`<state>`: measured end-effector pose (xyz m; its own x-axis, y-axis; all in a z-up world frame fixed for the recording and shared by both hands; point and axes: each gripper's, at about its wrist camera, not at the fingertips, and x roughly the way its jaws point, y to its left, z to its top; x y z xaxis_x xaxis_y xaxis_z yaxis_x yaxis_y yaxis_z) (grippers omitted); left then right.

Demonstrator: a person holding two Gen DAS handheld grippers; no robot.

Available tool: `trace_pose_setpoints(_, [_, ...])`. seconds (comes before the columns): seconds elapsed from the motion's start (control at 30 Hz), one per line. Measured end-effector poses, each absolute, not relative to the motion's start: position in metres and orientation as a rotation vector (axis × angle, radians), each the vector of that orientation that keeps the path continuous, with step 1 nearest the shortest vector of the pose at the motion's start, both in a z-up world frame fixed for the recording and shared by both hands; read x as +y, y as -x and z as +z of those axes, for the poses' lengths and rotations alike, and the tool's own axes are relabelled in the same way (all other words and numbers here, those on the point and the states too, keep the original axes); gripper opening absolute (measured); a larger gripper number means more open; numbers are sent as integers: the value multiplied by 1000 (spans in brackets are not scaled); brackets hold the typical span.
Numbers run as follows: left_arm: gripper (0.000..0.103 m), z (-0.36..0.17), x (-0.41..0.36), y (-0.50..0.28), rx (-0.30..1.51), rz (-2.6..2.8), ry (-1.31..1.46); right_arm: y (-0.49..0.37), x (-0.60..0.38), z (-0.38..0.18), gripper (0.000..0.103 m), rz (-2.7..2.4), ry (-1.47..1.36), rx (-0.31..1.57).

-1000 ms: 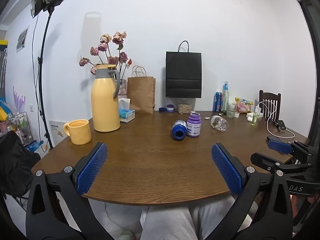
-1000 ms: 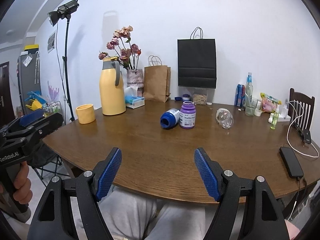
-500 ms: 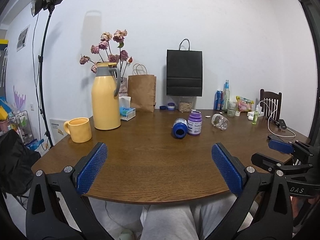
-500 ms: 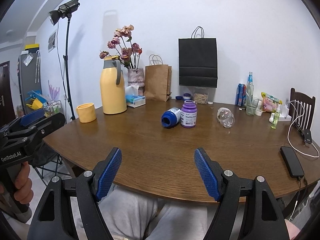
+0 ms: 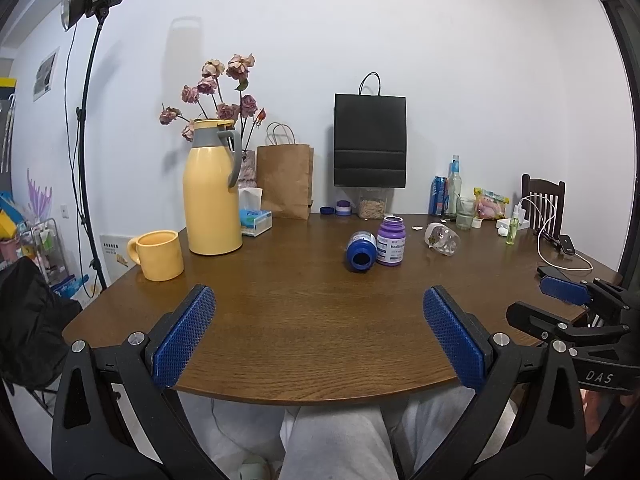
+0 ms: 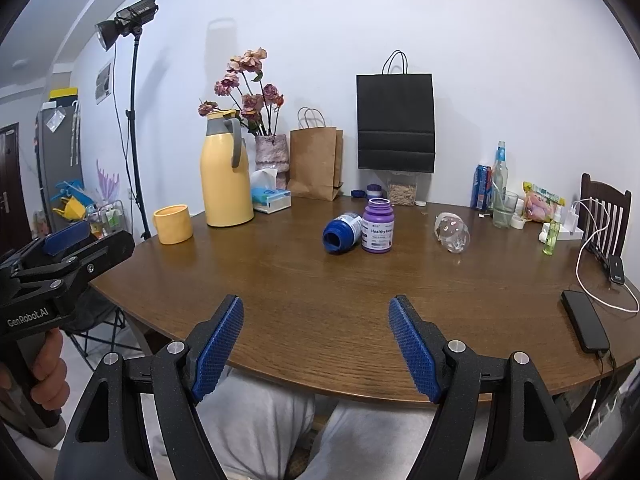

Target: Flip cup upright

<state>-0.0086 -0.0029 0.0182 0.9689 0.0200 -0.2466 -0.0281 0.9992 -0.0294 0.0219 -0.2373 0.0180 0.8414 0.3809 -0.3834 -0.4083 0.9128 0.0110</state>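
A clear glass cup (image 5: 442, 239) lies on its side on the brown table (image 5: 320, 320), right of centre; it also shows in the right wrist view (image 6: 453, 231). My left gripper (image 5: 318, 332) is open and empty over the table's near edge, far from the cup. My right gripper (image 6: 316, 346) is open and empty, also at the near edge. Each gripper shows at the side of the other's view. A yellow mug (image 5: 160, 255) stands upright at the left.
A blue bottle (image 5: 361, 251) lies on its side beside an upright purple bottle (image 5: 391, 241). A yellow thermos (image 5: 212, 192), tissue box, paper bags and flowers stand at the back. Bottles, a glass, snacks, a phone (image 6: 585, 326) and cables sit at the right.
Both views have shifted slightly; the grippers have risen or tilted a little. Both stay open and nothing on the table has moved.
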Motion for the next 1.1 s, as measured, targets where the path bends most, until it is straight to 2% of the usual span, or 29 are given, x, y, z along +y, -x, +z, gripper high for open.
trace_pose_setpoints(1.1, [103,12,-6,0,283,22,38,-24,-232,12,80,426,74,403])
